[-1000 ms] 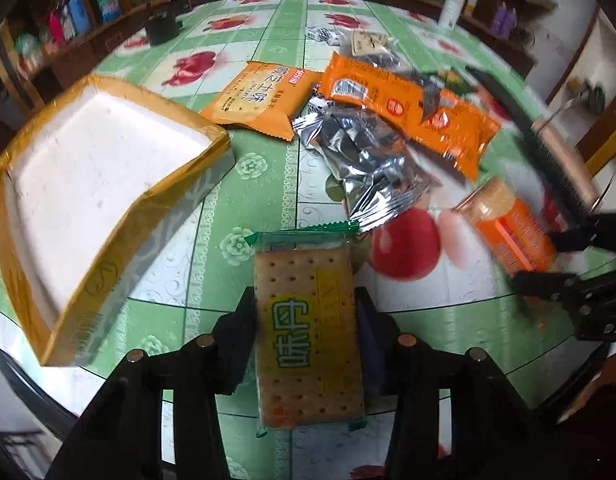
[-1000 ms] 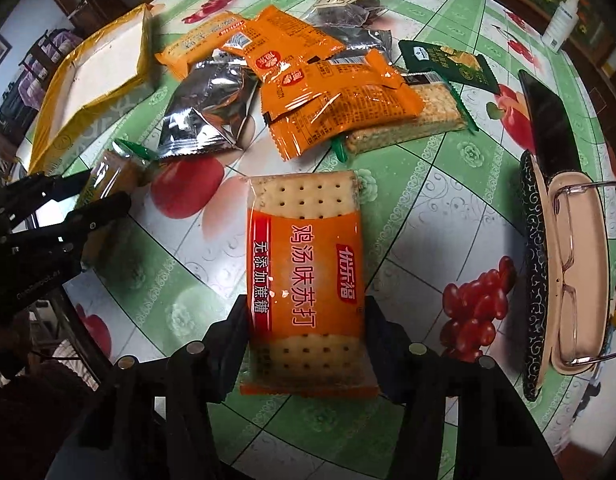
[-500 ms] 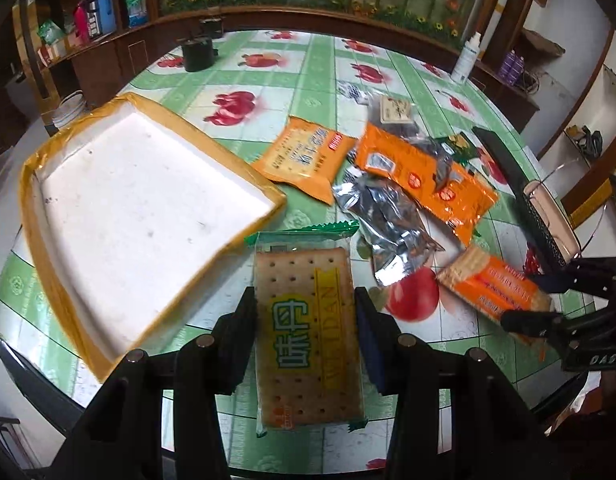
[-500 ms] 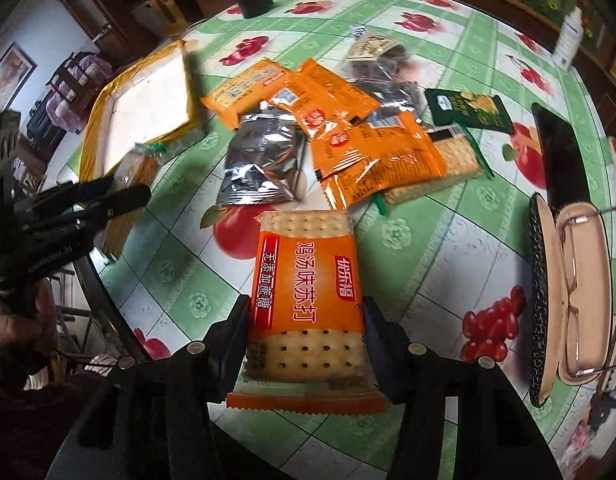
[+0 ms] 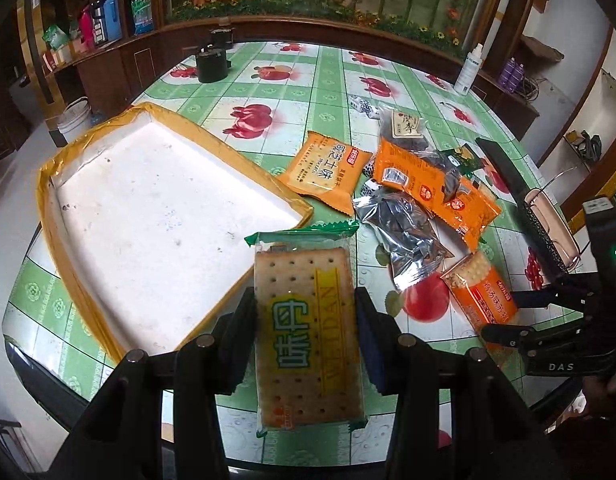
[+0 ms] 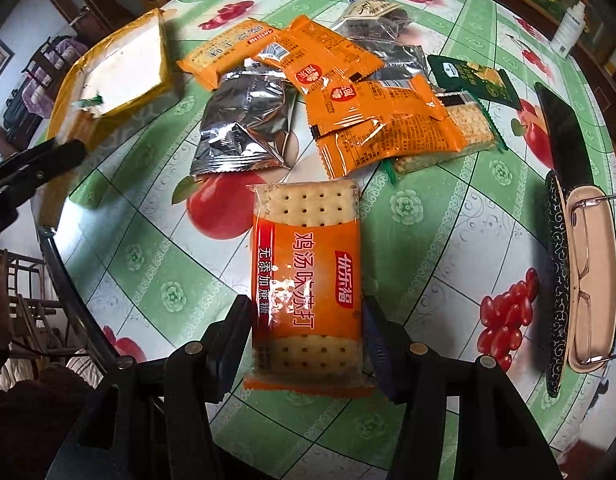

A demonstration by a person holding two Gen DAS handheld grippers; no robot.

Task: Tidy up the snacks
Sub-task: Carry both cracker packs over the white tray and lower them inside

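Two cracker packs are now lifted: the left gripper point(image 5: 305, 330) pinches the green-trimmed pack point(image 5: 305, 332) by the tray point(image 5: 51, 184), while the right gripper's point(image 6: 308, 332) jaws ease open around the orange pack point(image 6: 308, 280), perhaps loosening it prematurely.

a green fruit-print tabletop point(image 6: 420, 240) carries an open glasses case point(image 6: 580, 276) with spectacles inside, a dark phone point(image 6: 564, 136) beside it, a white spray bottle point(image 5: 470, 70) and a black pot point(image 5: 212, 65) at the far edge
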